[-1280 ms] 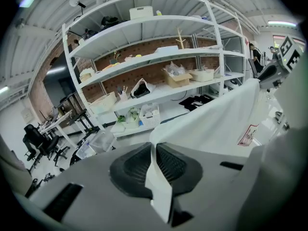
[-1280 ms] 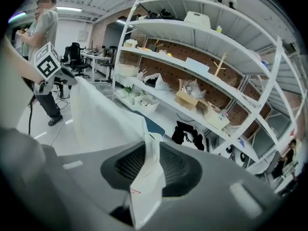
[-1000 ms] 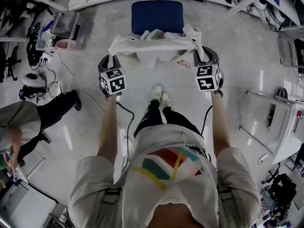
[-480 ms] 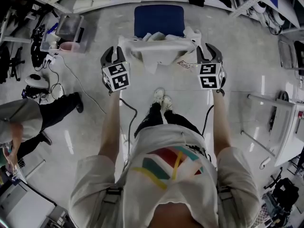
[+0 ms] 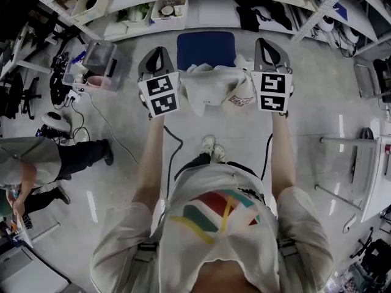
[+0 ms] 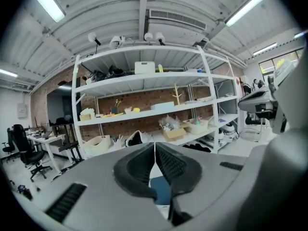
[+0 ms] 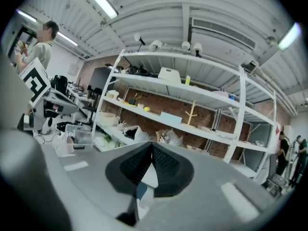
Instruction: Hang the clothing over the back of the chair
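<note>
A white piece of clothing (image 5: 211,87) lies bunched over the near edge of the blue chair (image 5: 206,49), straight ahead of me in the head view. My left gripper (image 5: 157,50) and right gripper (image 5: 269,43) are lifted high on either side of it, apart from the cloth and pointing at the shelves. In the left gripper view the pads (image 6: 155,144) meet at the tips with nothing pinched. The right gripper (image 7: 152,146) is shut the same way. Through the slit under each pair of pads I see only a bit of blue chair (image 6: 161,189) and white cloth beyond.
Long white shelves (image 5: 165,8) with bins and clothes run behind the chair. A clear box and a pink tub (image 5: 98,60) stand left of it, with a cable (image 5: 110,127) trailing over the floor. A person (image 5: 36,157) is at the far left. A metal frame (image 5: 360,163) stands at the right.
Both grippers have risen from the clothing's two ends, leaving it on the chair. Their jaws, spread before, are now closed. The cloth looks less stretched out.
</note>
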A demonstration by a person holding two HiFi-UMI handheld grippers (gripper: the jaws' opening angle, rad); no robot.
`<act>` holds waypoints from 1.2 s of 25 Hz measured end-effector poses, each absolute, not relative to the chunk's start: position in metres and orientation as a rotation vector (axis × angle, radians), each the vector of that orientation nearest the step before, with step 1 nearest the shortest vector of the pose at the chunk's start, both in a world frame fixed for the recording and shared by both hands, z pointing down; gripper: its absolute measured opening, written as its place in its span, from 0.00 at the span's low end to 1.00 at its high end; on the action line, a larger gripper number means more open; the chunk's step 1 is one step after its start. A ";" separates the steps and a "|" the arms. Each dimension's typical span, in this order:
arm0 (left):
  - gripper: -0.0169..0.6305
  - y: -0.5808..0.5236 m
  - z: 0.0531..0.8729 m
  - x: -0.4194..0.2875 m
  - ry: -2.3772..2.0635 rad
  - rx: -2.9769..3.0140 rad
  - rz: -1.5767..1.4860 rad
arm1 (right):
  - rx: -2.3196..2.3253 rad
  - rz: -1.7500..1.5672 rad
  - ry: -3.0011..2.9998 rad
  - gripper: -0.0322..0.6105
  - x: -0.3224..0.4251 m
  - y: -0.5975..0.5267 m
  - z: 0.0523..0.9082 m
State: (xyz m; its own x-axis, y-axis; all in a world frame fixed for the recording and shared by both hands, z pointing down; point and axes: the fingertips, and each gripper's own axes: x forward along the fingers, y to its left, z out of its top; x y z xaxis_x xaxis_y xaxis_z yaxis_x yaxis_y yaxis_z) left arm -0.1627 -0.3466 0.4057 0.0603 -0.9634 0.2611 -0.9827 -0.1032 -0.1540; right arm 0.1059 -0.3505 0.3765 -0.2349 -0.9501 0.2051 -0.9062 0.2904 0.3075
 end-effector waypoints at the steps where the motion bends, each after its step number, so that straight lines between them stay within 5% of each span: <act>1: 0.06 -0.346 0.391 -0.158 -2.065 2.263 0.426 | 1.704 -0.210 -2.229 0.06 0.105 -0.349 0.360; 13: 0.05 -0.280 0.253 -0.116 -2.133 2.445 0.030 | 1.893 -0.446 -2.348 0.06 0.096 -0.274 0.245; 30: 0.05 -0.235 0.267 -0.093 -2.069 2.518 -0.054 | 1.646 -0.385 -2.391 0.06 0.043 -0.215 0.298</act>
State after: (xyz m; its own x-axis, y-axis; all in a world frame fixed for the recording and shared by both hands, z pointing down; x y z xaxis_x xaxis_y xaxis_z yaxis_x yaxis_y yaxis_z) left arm -0.0933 -0.2354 0.2672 0.1963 -0.9754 -0.1003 -0.9793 -0.1899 -0.0699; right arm 0.0431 -0.2153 0.2985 -0.3523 -0.9355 0.0271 -0.8798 0.3409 0.3312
